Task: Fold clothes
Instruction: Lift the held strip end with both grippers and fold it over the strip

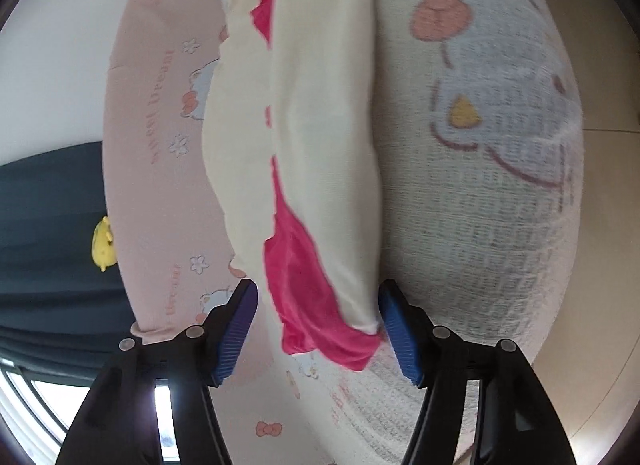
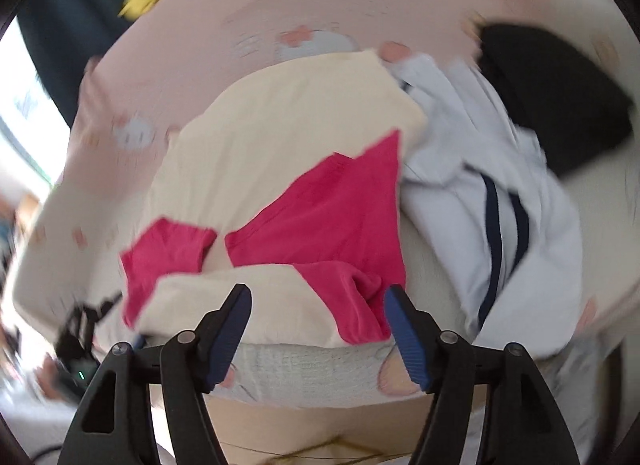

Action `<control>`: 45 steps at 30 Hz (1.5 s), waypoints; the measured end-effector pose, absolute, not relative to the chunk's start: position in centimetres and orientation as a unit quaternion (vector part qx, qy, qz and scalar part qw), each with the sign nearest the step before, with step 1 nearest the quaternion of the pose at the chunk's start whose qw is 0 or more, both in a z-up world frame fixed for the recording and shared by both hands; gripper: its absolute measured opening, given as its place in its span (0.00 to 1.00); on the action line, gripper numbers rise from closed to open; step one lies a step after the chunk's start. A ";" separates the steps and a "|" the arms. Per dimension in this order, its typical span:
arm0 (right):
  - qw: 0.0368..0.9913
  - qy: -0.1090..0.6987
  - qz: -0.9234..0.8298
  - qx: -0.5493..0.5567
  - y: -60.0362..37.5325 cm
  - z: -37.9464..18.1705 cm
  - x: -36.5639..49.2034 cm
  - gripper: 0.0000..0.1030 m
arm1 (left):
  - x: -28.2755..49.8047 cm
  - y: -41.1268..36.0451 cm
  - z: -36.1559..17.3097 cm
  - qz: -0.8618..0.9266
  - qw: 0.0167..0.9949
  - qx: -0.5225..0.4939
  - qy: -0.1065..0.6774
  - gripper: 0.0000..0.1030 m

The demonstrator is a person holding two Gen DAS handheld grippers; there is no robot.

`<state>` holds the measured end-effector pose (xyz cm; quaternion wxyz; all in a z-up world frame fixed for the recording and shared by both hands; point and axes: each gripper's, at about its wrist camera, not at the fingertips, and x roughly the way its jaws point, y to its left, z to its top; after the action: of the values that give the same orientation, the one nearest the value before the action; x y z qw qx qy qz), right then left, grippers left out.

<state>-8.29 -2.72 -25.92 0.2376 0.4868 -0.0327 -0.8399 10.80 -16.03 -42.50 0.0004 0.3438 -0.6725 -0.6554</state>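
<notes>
A cream and hot-pink garment (image 1: 320, 137) lies partly folded on a bed with a pink cartoon-print cover (image 1: 152, 113). In the left wrist view its pink end (image 1: 316, 305) lies between the fingers of my left gripper (image 1: 318, 297), which is open and holds nothing. In the right wrist view the same garment (image 2: 280, 169) spreads in front of my right gripper (image 2: 318, 299), which is open with the garment's near folded edge (image 2: 352, 301) between its fingers. The left gripper (image 2: 80, 345) shows blurred at the lower left of that view.
A white garment with dark stripes (image 2: 492, 193) lies right of the cream one, and a black item (image 2: 552, 105) lies beyond it. A white knitted blanket with a cartoon face (image 1: 480, 153) covers the bed's near side. A yellow toy (image 1: 103, 245) sits by the dark curtain (image 1: 48, 225).
</notes>
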 end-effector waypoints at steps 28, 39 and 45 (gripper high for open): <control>0.292 0.744 -0.570 0.192 -9.5 -38.2 4.0 0.67 | 9.3 -16.6 -42.2 -0.664 0.010 0.338 -0.667 0.59; 0.258 0.740 -0.592 0.186 -9.5 -38.8 1.3 0.75 | 7.7 -15.7 -41.9 -0.677 -0.006 0.347 -0.649 0.59; 0.242 0.746 -0.600 0.159 -11.8 -39.3 0.0 0.75 | 7.3 -15.3 -42.0 -0.675 -0.016 0.335 -0.658 0.59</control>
<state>0.01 -11.84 -39.26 0.2420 0.1586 0.7457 -0.6002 7.33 -15.26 -42.00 -0.0164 0.3350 -0.6577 -0.6745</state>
